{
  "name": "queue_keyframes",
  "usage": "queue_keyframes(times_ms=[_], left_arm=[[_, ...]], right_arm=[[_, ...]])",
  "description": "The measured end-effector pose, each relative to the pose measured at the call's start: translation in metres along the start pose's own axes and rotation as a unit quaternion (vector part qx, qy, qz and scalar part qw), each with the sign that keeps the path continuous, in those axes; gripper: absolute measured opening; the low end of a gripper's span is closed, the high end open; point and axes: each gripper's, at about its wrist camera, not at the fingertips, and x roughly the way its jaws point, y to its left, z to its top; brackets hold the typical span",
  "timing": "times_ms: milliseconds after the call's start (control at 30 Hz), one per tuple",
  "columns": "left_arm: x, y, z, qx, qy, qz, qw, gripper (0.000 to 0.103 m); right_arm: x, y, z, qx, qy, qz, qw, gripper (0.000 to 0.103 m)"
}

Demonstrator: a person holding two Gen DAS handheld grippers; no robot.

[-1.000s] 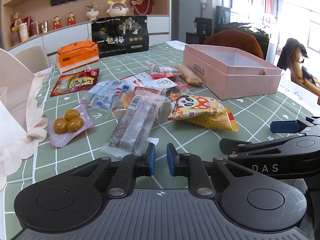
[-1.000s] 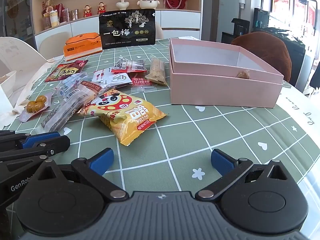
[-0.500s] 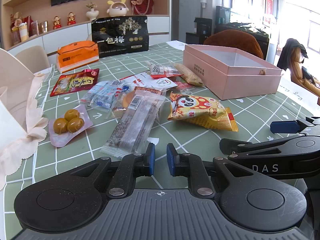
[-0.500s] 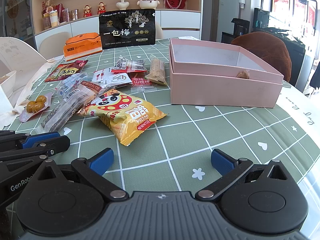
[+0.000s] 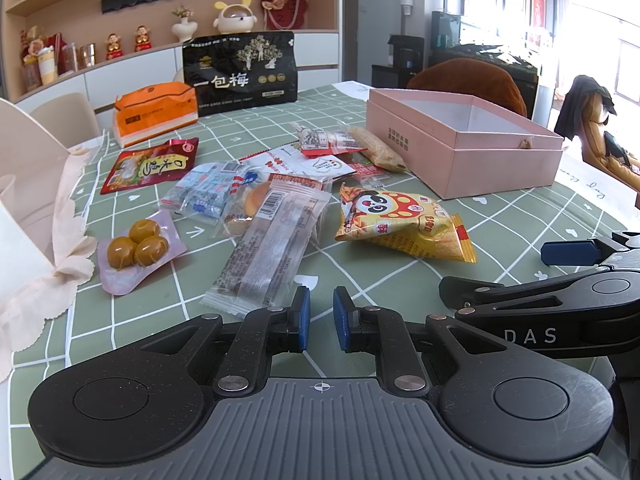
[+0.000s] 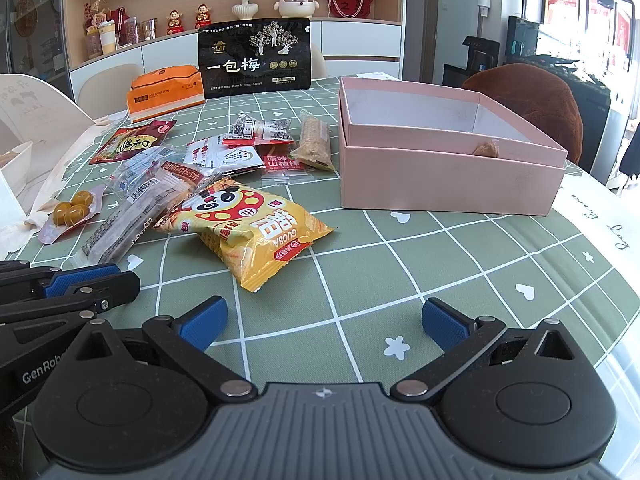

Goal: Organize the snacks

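Observation:
Several snack packets lie scattered on a green checked tablecloth. A yellow panda chips bag (image 5: 404, 220) (image 6: 252, 228) is nearest. A long clear-wrapped bar (image 5: 272, 248) (image 6: 132, 216) lies left of it. A pink pouch of three olive-coloured balls (image 5: 138, 248) (image 6: 74, 210) is further left. An open pink box (image 5: 460, 140) (image 6: 440, 152) stands at the right, with one small brown item inside. My left gripper (image 5: 321, 316) is nearly shut and empty, just short of the clear bar. My right gripper (image 6: 324, 316) is wide open and empty, in front of the chips bag.
A black bag with white characters (image 5: 240, 72) (image 6: 256, 56) and an orange tissue pack (image 5: 154, 114) (image 6: 166, 90) stand at the table's far side. A red packet (image 5: 152, 164) lies behind the pile. White cloth (image 5: 40, 272) lies at the left edge. A brown chair (image 6: 536, 100) is behind the box.

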Motion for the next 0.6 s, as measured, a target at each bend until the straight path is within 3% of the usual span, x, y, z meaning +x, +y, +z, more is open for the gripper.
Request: queue_keyframes(times_ms=[600], left_arm=[[0.0001, 0.0009, -0.0001, -0.001, 0.000, 0.000, 1.0000, 0.017]], right_arm=[[-0.0003, -0.0002, 0.0000, 0.000, 0.000, 0.000, 1.000, 0.103]])
